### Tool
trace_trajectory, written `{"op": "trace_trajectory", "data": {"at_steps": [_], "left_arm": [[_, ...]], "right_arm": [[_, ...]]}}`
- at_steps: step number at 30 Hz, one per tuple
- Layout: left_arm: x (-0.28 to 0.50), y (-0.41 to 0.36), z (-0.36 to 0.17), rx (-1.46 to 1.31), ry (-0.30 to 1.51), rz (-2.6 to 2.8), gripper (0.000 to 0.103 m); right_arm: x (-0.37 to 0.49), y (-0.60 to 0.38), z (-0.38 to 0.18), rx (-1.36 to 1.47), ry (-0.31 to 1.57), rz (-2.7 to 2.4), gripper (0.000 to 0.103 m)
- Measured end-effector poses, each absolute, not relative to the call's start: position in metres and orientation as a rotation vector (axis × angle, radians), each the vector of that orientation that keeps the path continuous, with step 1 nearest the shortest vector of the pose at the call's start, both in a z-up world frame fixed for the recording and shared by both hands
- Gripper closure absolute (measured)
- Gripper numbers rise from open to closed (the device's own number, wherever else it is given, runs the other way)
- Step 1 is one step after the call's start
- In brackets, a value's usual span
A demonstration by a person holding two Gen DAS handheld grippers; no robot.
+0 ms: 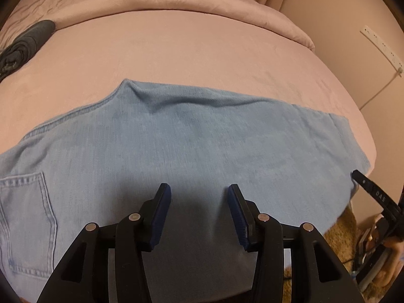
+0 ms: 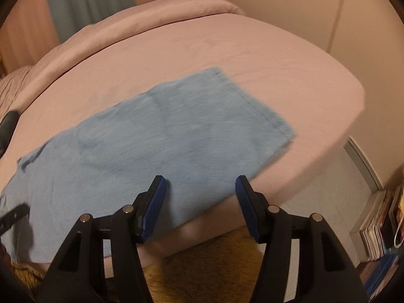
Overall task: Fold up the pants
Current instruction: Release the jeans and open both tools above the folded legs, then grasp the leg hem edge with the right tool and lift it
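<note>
A pink-sheeted bed beside a beige wall carried the light-blue pants along its near edge. The left gripper and right gripper hovered wide apart, empty. "DAS" showed on the right gripper's finger.

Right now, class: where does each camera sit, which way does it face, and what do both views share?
Left wrist: on the left gripper, facing forward over the jeans toward the quilt; its open fingers show.
Right wrist: on the right gripper, facing the jeans' hem near the bed corner; open fingers show.
Shared: jeans, pink bed.
</note>
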State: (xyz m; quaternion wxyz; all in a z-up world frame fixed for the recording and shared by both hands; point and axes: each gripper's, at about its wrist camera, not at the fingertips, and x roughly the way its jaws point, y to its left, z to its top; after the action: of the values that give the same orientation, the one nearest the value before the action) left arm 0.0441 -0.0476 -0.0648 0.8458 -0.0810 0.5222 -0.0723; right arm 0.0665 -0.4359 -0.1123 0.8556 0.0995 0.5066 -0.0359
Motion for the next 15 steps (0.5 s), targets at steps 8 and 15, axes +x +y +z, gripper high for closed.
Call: {"op": "trace_trajectory", "data": {"at_steps": [8, 15], "left_arm": [[0.042, -0.05, -0.046, -0.214, 1.067, -0.244, 0.022], [0.047, -0.063, -0.07, -0.086, 1.125, -0.195, 0.022]], "right_arm": [[0.059, -0.489, -0.115, 0.362, 1.027, -0.111, 0.033], [0.069, -0.493, -0.123, 0.427, 1.022, -0.051, 0.033]]}}
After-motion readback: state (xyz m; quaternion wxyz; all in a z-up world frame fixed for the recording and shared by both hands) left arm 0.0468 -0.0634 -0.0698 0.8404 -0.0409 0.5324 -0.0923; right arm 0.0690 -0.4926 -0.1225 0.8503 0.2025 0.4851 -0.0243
